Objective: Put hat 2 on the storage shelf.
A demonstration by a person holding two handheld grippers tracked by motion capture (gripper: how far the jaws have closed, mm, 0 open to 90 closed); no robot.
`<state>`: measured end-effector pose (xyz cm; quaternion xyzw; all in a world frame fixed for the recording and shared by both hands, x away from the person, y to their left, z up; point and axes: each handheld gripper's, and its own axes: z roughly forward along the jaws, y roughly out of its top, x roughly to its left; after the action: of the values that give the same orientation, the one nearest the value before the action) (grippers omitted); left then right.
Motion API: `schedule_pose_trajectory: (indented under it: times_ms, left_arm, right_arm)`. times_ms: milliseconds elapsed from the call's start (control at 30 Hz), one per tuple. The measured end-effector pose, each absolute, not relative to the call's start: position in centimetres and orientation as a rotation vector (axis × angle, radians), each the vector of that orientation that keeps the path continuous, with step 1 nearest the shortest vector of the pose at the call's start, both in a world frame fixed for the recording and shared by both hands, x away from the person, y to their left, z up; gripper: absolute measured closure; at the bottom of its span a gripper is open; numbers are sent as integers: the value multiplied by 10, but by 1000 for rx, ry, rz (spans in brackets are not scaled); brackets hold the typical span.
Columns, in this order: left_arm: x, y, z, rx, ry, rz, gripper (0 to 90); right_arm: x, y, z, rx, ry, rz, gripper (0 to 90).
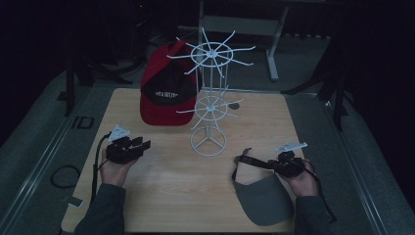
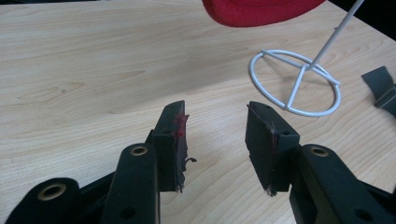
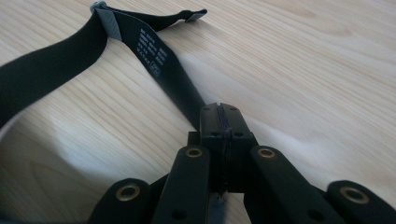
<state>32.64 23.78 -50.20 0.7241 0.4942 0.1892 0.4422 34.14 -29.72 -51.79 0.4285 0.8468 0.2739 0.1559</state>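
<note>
While right tool [image 3: 219, 122] pinches grey visor [image 1: 264, 198] strap [image 3: 154, 56], left tool [image 2: 215, 140] gapes empty over table [image 2: 84, 70]

I list: white wire rack [image 1: 209, 98] upright mid-table; red cap [image 1: 164, 88] hanging on it; wooden table [image 1: 161, 191]; cable loop [image 1: 64, 175] on floor.

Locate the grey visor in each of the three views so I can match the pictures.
High view: the grey visor lies at lower right, its strap pinched by the right gripper.
Left gripper view: a dark piece at the far right edge, probably its strap end.
Right gripper view: its black strap runs from the shut fingers toward the upper left.
Shared landmark: the wooden table.
</note>
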Motion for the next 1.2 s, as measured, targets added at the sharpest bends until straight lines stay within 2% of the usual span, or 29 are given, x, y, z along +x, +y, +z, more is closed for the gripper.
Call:
schedule_pose_trajectory:
  times_ms: [100, 233, 667, 800, 867, 1200]
  left_arm:
    - [327, 236, -503, 1804, 1222, 470, 586]
    - [328, 235, -503, 1807, 1218, 466, 586]
    - [327, 236, -503, 1806, 1222, 466, 574]
    - [327, 236, -503, 1809, 1222, 468, 572]
    - [327, 236, -504, 1809, 1222, 467, 570]
    - [328, 236, -504, 1807, 1225, 462, 559]
  right_arm:
    - [340, -310, -514, 1277, 2383, 799, 846]
    - [346, -306, -506, 1238, 2379, 882, 782]
    - [373, -254, -505, 1028, 2508, 858, 709]
    - [379, -248, -507, 1004, 2531, 843, 677]
    - [383, -243, -508, 965, 2567, 825, 626]
    - [390, -235, -515, 900, 2620, 799, 575]
